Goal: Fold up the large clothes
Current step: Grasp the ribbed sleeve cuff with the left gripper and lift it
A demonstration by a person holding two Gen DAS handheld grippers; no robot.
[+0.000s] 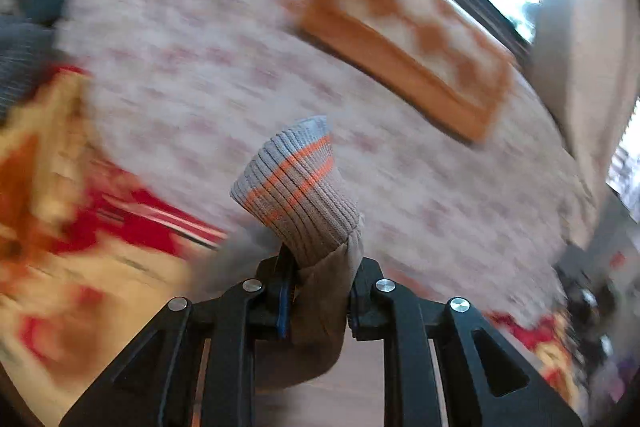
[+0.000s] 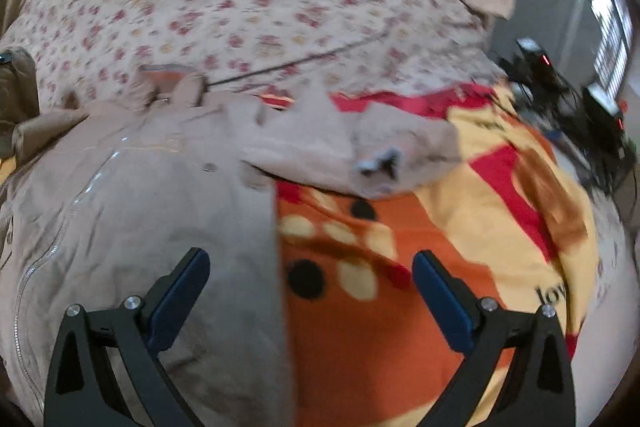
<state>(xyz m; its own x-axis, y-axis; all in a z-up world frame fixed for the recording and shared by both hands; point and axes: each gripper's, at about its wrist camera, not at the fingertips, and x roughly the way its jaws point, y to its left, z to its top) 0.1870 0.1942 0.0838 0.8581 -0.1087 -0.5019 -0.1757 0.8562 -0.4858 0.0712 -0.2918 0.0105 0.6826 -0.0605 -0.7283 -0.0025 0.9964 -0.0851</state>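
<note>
Left gripper [image 1: 320, 297] clamped on jacket sleeve, ribbed cuff [image 1: 298, 187] poking past fingertips, lifted above bed. Right gripper [image 2: 311, 301] wide open, empty, hovering over tan jacket [image 2: 132, 227] edge. Jacket spread zipper-up on cartoon blanket [image 2: 460, 227] at near edge of bed; floral sheet [image 2: 280, 7] beyond. Fold barely begun: one sleeve picked up, body unfolded, other sleeve [image 2: 400, 151] out.

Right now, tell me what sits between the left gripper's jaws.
The left wrist view shows the jacket's ribbed cuff clamped in the left gripper, its grey and orange striped end sticking out past the tips.
</note>
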